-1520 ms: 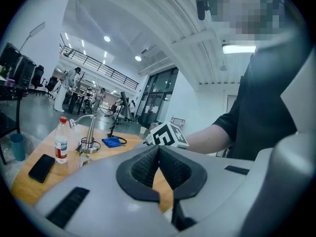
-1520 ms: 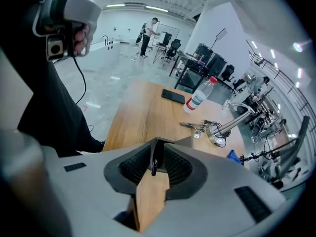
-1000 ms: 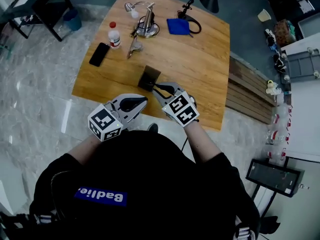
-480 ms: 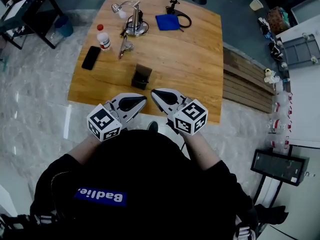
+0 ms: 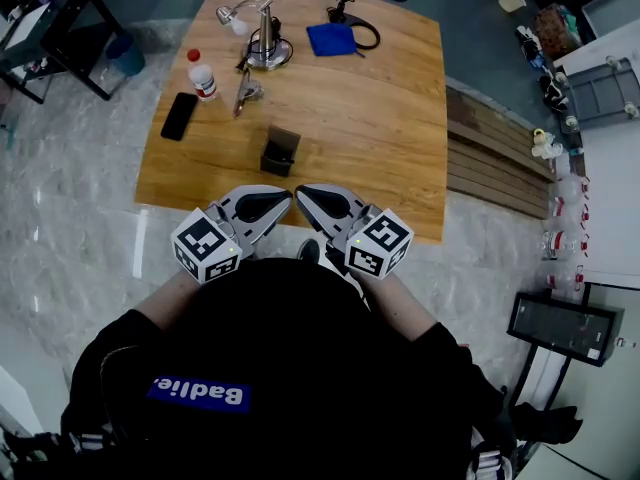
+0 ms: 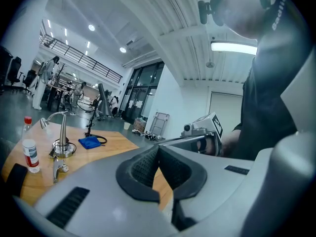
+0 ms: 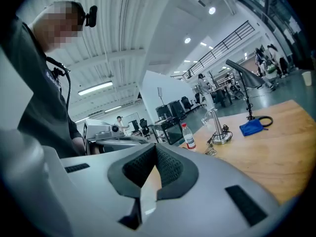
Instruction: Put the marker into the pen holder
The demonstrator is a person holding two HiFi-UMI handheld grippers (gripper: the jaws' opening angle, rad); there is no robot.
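Room: pale marble floor (image 5: 80, 218) lies all round the wooden surface (image 5: 400, 118).
Open room: bare wood runs from the middle to the right edge.
Left hand-held gripper (image 5: 284, 200): over the near edge, jaws together, nothing between them.
Right hand-held gripper (image 5: 304, 193): just beside it, tips nearly meeting, jaws likewise together and empty.
Pen holder (image 5: 280, 151): upright, just beyond both tips, apart from them.
Left edge: phone (image 5: 179, 116) and bottle (image 5: 202, 74) near it.
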